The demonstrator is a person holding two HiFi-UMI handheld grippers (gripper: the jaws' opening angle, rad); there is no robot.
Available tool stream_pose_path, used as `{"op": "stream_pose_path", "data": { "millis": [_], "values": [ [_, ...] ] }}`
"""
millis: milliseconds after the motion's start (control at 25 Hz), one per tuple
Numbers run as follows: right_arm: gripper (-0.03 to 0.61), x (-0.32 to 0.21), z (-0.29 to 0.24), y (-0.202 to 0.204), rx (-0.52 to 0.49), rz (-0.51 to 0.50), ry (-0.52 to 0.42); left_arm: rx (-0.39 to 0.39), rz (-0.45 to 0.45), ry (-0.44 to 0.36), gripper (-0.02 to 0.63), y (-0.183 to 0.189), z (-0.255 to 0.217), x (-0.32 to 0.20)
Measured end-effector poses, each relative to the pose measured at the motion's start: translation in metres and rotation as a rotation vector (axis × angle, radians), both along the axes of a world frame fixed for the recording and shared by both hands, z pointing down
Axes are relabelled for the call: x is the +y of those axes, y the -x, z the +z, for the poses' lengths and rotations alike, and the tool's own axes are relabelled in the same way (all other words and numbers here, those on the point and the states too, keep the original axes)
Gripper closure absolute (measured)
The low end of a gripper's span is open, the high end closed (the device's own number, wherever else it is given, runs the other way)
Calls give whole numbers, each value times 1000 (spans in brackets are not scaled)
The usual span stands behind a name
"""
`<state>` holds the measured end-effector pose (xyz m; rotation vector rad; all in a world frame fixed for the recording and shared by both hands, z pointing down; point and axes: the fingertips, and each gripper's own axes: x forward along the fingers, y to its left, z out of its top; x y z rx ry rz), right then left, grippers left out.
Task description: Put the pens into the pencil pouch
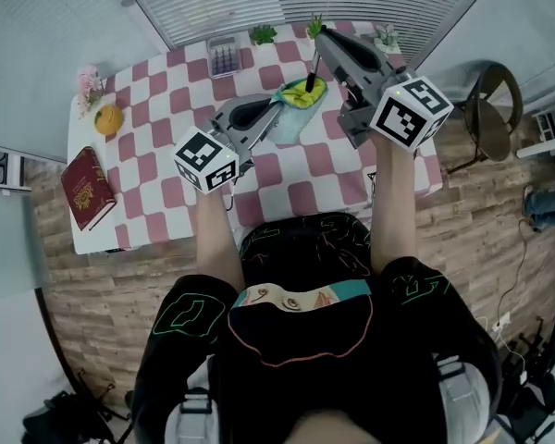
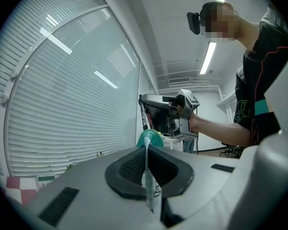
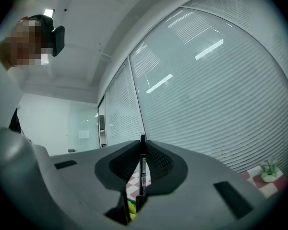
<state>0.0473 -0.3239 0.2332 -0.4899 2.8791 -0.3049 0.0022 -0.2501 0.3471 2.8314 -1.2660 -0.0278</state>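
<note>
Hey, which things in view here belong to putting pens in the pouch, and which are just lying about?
In the job: slim black pen, held in the right claw; pale teal fabric pouch with yellow lining, pinched by the left claw.
Lying about: dark red book; round orange fruit; grey calculator; pink flowers; small green potted plant.

No legible text or numbers; gold print on the red book and the label on the pen too small to read.
</note>
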Motion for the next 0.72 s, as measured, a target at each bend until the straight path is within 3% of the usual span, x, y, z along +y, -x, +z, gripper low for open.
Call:
{"op": "stream_pose_path", "data": {
  "millis": [240, 720],
  "values": [
    [537, 4, 13, 7, 6, -29, 7, 6, -7, -17, 612, -5, -8, 2],
    [536, 21, 26, -2, 8, -88, 54, 75, -186, 4, 612, 17, -5, -9]
  ]
}}
